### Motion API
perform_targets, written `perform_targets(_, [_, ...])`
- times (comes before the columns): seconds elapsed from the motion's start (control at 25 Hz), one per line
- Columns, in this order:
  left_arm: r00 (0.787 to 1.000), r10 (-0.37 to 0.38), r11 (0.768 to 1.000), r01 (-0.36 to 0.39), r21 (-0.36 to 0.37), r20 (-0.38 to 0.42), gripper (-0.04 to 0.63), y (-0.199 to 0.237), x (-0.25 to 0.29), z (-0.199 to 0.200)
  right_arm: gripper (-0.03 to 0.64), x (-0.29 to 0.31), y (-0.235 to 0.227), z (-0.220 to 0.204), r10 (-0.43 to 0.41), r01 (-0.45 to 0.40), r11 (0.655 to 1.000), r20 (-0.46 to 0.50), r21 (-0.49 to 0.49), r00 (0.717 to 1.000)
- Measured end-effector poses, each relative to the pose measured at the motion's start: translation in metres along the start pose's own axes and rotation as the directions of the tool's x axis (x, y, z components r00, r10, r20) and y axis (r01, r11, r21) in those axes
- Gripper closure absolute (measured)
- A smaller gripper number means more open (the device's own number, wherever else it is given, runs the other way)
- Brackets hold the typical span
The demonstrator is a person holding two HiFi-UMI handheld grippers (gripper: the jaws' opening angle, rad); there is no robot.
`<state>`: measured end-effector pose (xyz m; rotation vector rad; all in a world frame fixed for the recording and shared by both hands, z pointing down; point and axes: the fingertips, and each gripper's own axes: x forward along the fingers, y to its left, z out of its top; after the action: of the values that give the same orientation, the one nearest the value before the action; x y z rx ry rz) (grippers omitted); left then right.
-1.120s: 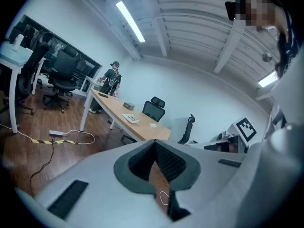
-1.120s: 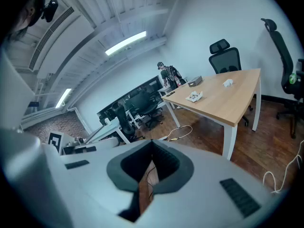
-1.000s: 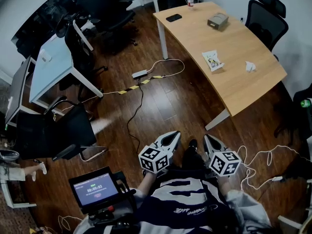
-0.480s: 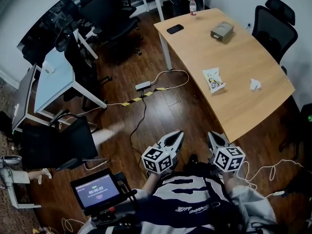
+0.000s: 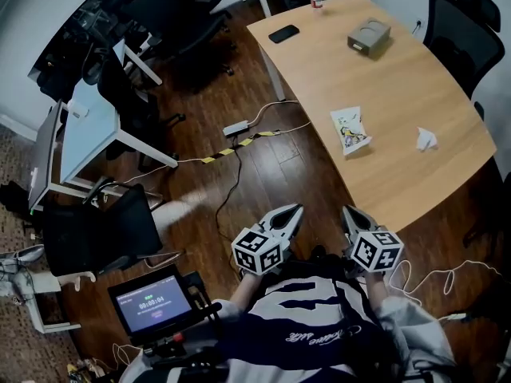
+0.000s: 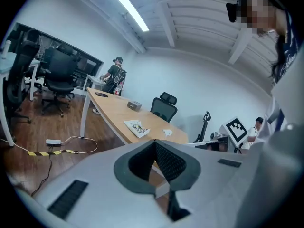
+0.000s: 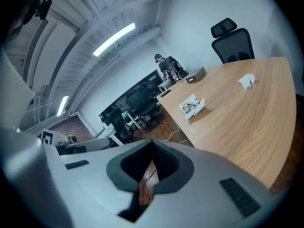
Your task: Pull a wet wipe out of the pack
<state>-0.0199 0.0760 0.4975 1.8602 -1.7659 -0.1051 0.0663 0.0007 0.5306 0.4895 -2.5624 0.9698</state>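
In the head view the person stands short of the table (image 5: 399, 78) with both grippers tucked low against the body, which looks like a carrying posture and not a reach. The left gripper (image 5: 297, 209) and right gripper (image 5: 346, 210) both point forward with their jaws pressed together. The pack (image 5: 350, 131) lies flat near the table's near edge, at about twelve o'clock from the right gripper and well apart from both. A crumpled tissue (image 5: 426, 139) sits at its three o'clock. In the left gripper view the jaws meet at the tips on nothing, and the pack (image 6: 137, 126) shows beyond them at eleven o'clock. In the right gripper view the jaws are likewise closed and empty, with the pack (image 7: 191, 105) at one o'clock. The pull looks not yet begun. I would guess one gripper must pin the pack while the other pinches the wipe.
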Motion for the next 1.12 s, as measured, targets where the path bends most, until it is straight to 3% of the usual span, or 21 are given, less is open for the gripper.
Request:
perform_targets(0.24, [0.998,-0.022,1.0,0.022,-0.006,-0.062,0.592,0.014,0.03,0.002,0.62,0.015,-0.023,0.002,-0.03,0.03,0.998,-0.011,0.052,0.999])
perform_targets(0.48, [0.986,-0.123,0.992,0.125,0.009,-0.112,0.592,0.033,0.082,0.022,0.62,0.031,-0.06,0.024,-0.132,0.129,0.986,0.024,0.104,0.991])
perform_targets(0.8, [0.959,-0.244,0.967,0.251,0.031,-0.145,0.592,0.093,0.149,0.095,0.62,0.071,-0.082,0.087,-0.296,0.278,0.946,0.09,0.17,0.951])
perform_targets(1.12, [0.927,-0.317,0.944,0.328,0.025,-0.201,0.592,0.15,0.189,0.127,0.62,0.111,-0.088,0.121,-0.408,0.371,0.898,0.133,0.236,0.903])
